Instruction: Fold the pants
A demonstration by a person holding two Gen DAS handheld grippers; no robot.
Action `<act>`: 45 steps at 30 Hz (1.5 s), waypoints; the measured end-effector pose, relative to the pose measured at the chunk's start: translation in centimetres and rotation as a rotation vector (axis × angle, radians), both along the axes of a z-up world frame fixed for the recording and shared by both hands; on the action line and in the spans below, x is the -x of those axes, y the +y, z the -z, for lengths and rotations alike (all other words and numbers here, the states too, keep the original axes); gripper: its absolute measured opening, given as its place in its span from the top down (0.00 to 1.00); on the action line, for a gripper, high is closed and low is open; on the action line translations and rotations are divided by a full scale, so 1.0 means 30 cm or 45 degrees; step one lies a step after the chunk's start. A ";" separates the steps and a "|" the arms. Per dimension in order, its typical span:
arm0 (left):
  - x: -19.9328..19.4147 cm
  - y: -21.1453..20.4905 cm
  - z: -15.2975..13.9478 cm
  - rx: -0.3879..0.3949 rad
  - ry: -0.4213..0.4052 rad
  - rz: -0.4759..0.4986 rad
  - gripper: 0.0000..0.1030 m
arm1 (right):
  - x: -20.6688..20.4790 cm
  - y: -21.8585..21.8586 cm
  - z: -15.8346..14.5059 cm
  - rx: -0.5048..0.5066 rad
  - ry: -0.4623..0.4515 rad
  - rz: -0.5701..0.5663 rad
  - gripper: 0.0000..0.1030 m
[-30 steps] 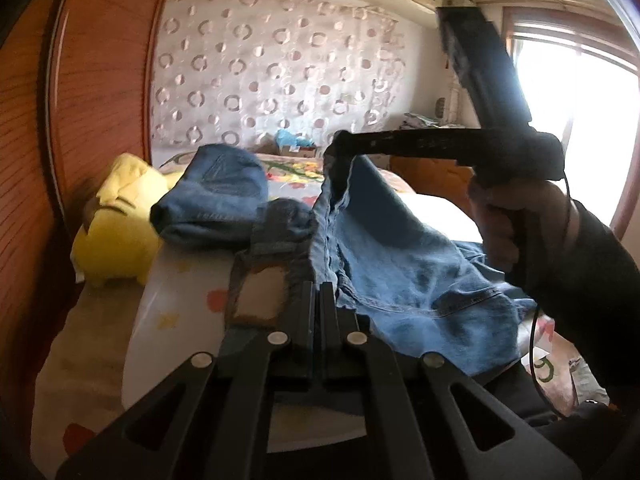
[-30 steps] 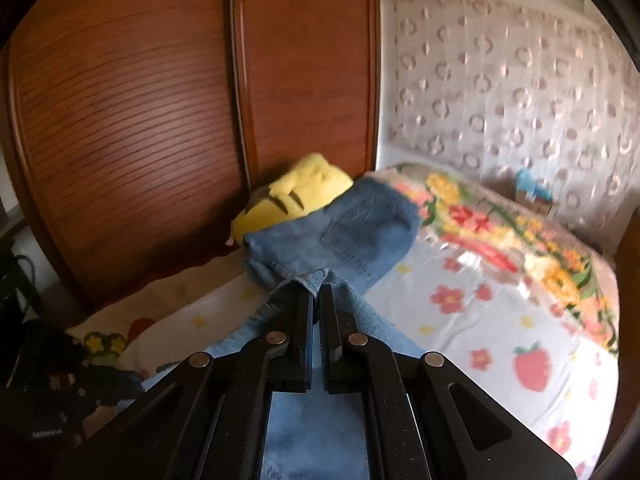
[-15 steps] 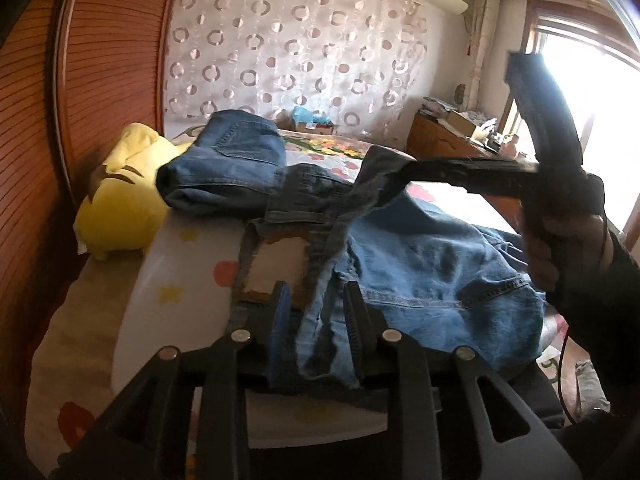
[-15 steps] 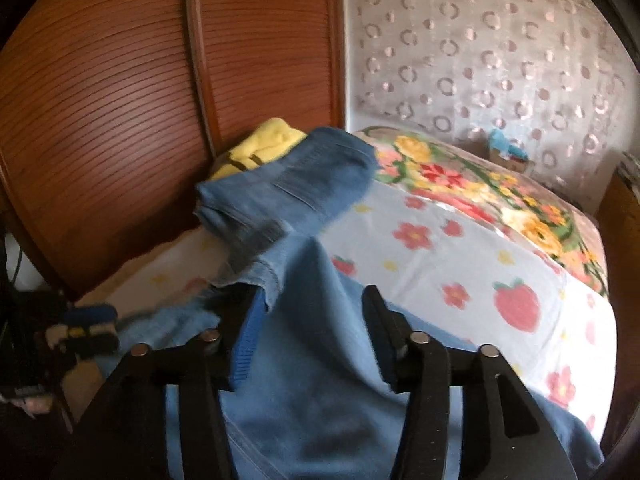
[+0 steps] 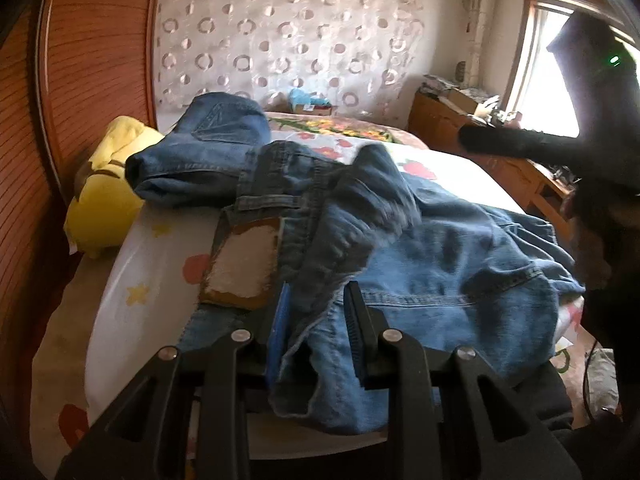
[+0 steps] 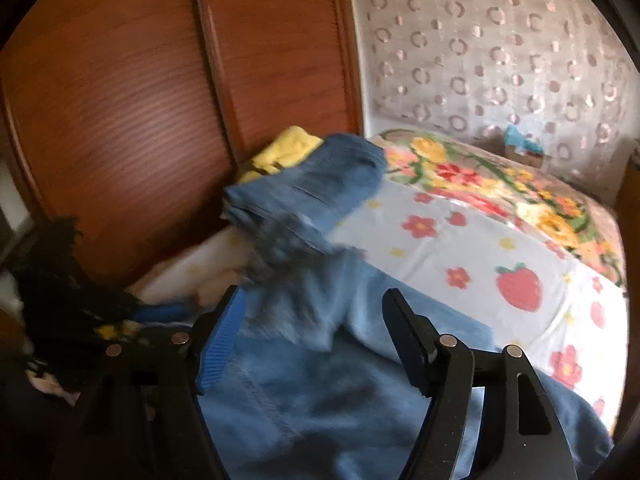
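Your right-wrist view is motion-blurred: the waistband end of the jeans (image 6: 304,280) smears between the fingers, so you cannot tell contact with the pads. Your left gripper (image 6: 60,280) appears there only as a dark smudge at the left edge. In the left-wrist view, your right gripper (image 5: 480,140) is a backlit silhouette, its jaws unreadable. The folded jeans (image 5: 208,152) hide most of the yellow plush toy (image 5: 104,200).
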State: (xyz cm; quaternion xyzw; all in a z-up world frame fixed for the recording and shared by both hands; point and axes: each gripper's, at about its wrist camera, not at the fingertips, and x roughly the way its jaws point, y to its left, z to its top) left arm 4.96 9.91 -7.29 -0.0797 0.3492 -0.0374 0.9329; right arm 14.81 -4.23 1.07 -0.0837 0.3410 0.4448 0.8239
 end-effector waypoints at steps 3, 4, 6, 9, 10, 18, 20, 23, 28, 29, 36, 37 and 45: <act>0.008 0.023 -0.002 0.002 -0.005 -0.031 0.75 | 0.020 0.010 -0.025 -0.009 -0.036 0.008 0.28; 0.012 0.029 -0.003 0.004 -0.008 -0.036 0.75 | 0.022 0.007 -0.030 -0.003 -0.046 0.024 0.28; 0.023 0.035 -0.013 0.004 -0.024 -0.031 0.75 | 0.020 -0.018 -0.030 0.002 -0.047 0.061 0.28; 0.024 0.028 -0.022 -0.006 -0.033 -0.018 0.75 | 0.013 -0.087 -0.005 0.034 -0.064 0.134 0.28; 0.019 0.025 -0.025 -0.010 -0.032 -0.013 0.75 | 0.010 -0.112 0.012 0.054 -0.071 0.162 0.28; -0.003 -0.036 -0.072 -0.011 -0.084 0.033 0.75 | -0.064 -0.355 0.251 0.236 0.009 0.436 0.28; -0.014 -0.059 -0.084 -0.008 -0.097 0.058 0.75 | -0.078 -0.395 0.303 0.245 0.034 0.474 0.28; -0.052 -0.112 -0.093 -0.019 -0.090 0.101 0.75 | -0.091 -0.424 0.360 0.262 0.059 0.506 0.28; -0.124 -0.189 -0.077 -0.036 -0.047 0.169 0.75 | -0.086 -0.432 0.377 0.248 0.043 0.510 0.28; -0.136 -0.201 -0.073 -0.035 -0.044 0.177 0.75 | -0.086 -0.428 0.378 0.243 0.039 0.509 0.28; -0.224 -0.293 -0.044 -0.124 -0.003 0.213 0.75 | -0.077 -0.440 0.379 0.190 0.039 0.516 0.28; -0.243 -0.298 -0.031 -0.141 0.019 0.208 0.75 | -0.074 -0.441 0.378 0.188 0.033 0.517 0.28; -0.301 -0.281 0.036 -0.368 0.073 0.086 0.75 | -0.068 -0.450 0.377 0.163 0.035 0.508 0.28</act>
